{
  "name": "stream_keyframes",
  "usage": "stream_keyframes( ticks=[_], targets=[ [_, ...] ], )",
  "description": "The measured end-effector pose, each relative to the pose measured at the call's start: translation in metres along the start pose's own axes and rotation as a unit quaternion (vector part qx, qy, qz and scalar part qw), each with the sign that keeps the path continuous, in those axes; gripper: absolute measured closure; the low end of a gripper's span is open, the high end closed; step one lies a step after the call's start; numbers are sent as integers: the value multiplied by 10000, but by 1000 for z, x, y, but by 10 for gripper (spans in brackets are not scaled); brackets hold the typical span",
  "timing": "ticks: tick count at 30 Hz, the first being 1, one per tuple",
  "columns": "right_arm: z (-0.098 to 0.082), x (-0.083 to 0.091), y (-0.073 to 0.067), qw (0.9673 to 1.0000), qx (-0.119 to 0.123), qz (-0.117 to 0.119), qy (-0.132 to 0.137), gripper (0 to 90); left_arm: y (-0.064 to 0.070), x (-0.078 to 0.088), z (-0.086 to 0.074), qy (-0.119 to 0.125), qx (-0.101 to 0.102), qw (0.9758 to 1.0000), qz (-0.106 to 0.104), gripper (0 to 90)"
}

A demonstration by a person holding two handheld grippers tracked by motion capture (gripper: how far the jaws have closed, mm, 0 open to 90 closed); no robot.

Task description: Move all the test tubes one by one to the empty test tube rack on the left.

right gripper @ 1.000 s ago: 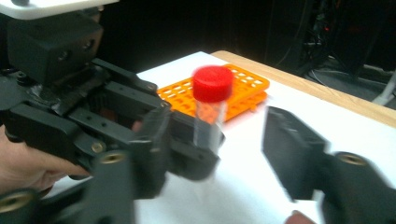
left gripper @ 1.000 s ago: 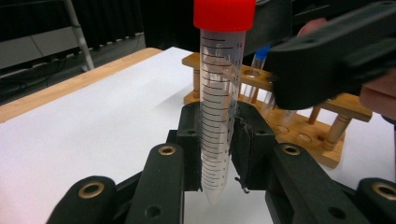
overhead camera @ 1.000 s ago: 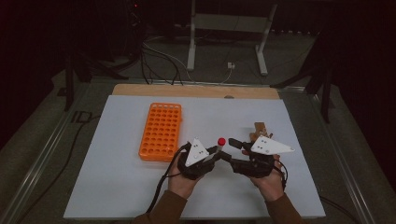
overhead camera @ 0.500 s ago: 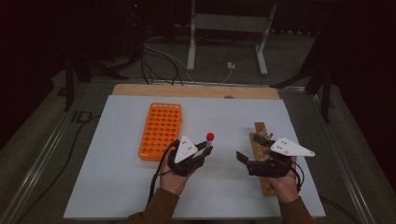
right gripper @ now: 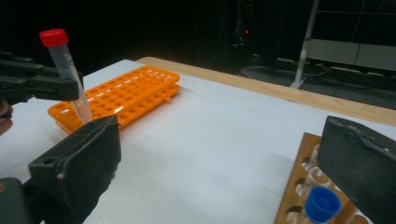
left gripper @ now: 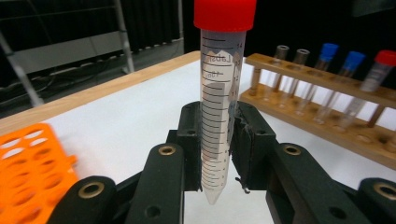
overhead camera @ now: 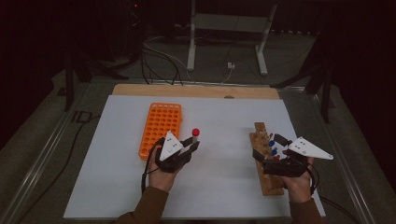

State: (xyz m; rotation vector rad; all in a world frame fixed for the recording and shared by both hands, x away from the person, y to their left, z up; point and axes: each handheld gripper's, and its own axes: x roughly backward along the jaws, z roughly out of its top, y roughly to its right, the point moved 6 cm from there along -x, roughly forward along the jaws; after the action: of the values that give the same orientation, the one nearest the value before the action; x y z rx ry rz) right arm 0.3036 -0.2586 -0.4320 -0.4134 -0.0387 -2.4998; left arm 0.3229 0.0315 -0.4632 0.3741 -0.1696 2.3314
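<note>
Red-capped tube point(left gripper: 218, 107) clamped upright in left tongs point(overhead camera: 192, 143), just right of the orange rack point(overhead camera: 160, 128); left gripper view shows its printed scale and conical tip, unreadable from the high view. Right tongs point(right gripper: 224, 172) have just been opening, now wide with nothing between, over the wooden rack point(overhead camera: 266, 158), well right of the orange rack. White tabletop point(overhead camera: 224, 121), dark room.

- My left gripper point(overhead camera: 189, 147): black linkage jaws, brass-coloured pivot pins, white three-cornered plate on top.
- My right gripper point(overhead camera: 267, 150): same build, worn black pads.
- Black cables trailing from both.
- Sleeves look brown, lighting's dim.
</note>
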Motion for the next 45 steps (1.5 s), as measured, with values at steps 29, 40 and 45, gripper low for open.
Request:
stream_keyframes(
  ticks=[29, 40, 45],
  targets=[
    [-2, 4, 3, 9999, 17, -120, 39, 4, -51, 25, -53, -445, 370, 9959, 689, 748],
    [-4, 5, 3, 9999, 36, -100, 12, 5, -50, 17, -71, -939, 397, 9919, 764, 749],
    [-5, 4, 3, 10000, 7, -93, -15, 5, -51, 15, -75, -1113, 403, 9901, 760, 749]
  ],
)
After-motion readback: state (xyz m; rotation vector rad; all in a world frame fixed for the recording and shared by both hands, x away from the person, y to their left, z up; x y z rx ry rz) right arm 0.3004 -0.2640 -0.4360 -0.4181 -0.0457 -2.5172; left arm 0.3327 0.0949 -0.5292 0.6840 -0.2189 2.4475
